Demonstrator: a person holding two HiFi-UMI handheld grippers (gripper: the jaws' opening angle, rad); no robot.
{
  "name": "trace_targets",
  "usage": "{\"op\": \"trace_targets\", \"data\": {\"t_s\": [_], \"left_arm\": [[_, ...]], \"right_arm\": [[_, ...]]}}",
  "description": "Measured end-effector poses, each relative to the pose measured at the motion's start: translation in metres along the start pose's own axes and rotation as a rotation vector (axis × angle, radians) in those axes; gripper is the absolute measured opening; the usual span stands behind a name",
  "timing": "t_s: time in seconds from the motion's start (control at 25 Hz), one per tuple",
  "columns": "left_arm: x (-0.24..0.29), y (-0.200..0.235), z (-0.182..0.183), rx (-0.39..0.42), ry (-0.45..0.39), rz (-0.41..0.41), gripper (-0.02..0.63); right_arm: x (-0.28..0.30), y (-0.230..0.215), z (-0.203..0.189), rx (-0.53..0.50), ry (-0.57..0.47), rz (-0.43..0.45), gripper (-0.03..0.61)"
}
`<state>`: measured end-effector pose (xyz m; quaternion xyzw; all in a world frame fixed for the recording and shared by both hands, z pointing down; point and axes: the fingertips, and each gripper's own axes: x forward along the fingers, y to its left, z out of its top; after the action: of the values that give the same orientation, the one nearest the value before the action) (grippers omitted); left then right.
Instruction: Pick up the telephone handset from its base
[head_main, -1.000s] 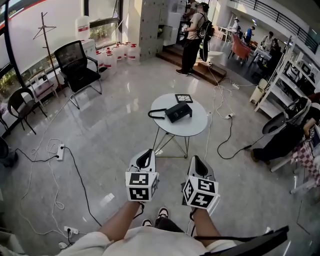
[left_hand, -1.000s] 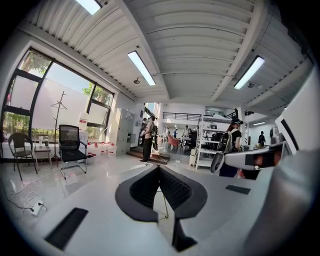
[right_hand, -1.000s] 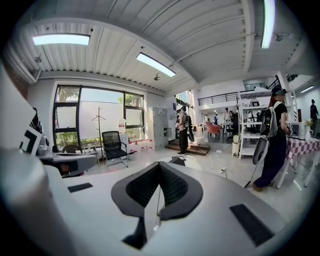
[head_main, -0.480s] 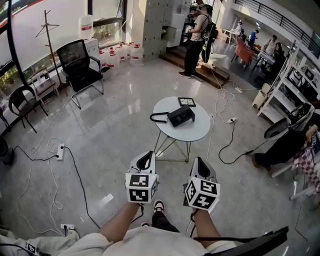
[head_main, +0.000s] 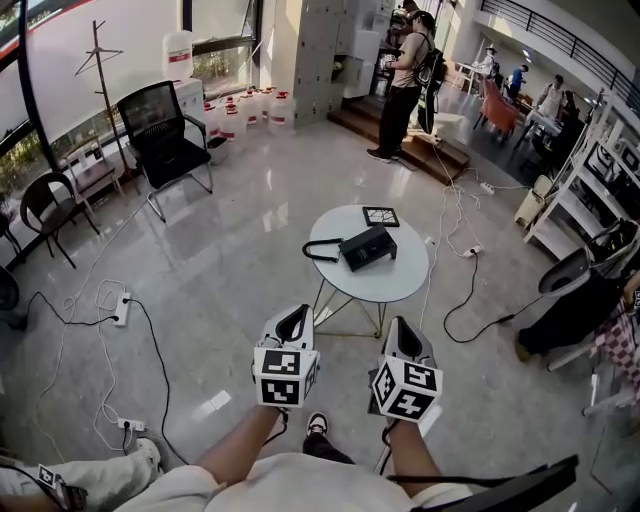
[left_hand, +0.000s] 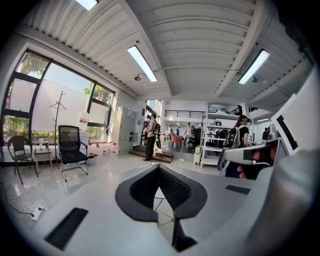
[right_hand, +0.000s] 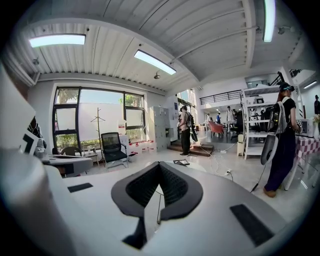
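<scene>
Approaching the phone: the round white table (head_main: 392, 287) now sits nearer and lower in the head view than 1 second ago, and the telephone (head_main: 366, 247) on it looks larger. A bystander's leg and shoe (head_main: 95, 472), absent before, have entered at the near left corner. The 2 grippers keep their side-by-side places near the wearer.

The left gripper (head_main: 291, 316) has its jaws clenched together with nothing between them, as its own view (left_hand: 159, 169) confirms. The right gripper (head_main: 399, 327) is likewise closed and empty (right_hand: 160, 167). Both point toward the table, well apart from the telephone, which lies beyond their tips, slightly to the right of the left gripper. It sits at the table's middle, its cord (head_main: 318, 251) looping off to the left, with a square marker card (head_main: 381, 216) just beyond it.

At this range the handset cannot be told from its base; both read as 1 dark block. In both gripper views the closed jaws cover the telephone, and only thin table legs show through the gap beneath the tips.
</scene>
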<state>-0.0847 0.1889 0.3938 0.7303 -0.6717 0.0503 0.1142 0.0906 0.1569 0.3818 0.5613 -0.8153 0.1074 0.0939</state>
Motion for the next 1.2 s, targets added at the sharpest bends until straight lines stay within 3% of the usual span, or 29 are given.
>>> {"op": "trace_targets", "data": {"t_s": [0.56,1.2], "left_arm": [[0.083,0.011,0.021,-0.011,0.003,0.009,0.017],[0.165,0.005,0.057,0.039,-0.023,0.025,0.017]], "right_arm": [[0.076,-0.027,0.027,-0.007,0.003,0.004,0.025],[0.153,-0.072,0.058,0.011,-0.022,0.030,0.025]]}}
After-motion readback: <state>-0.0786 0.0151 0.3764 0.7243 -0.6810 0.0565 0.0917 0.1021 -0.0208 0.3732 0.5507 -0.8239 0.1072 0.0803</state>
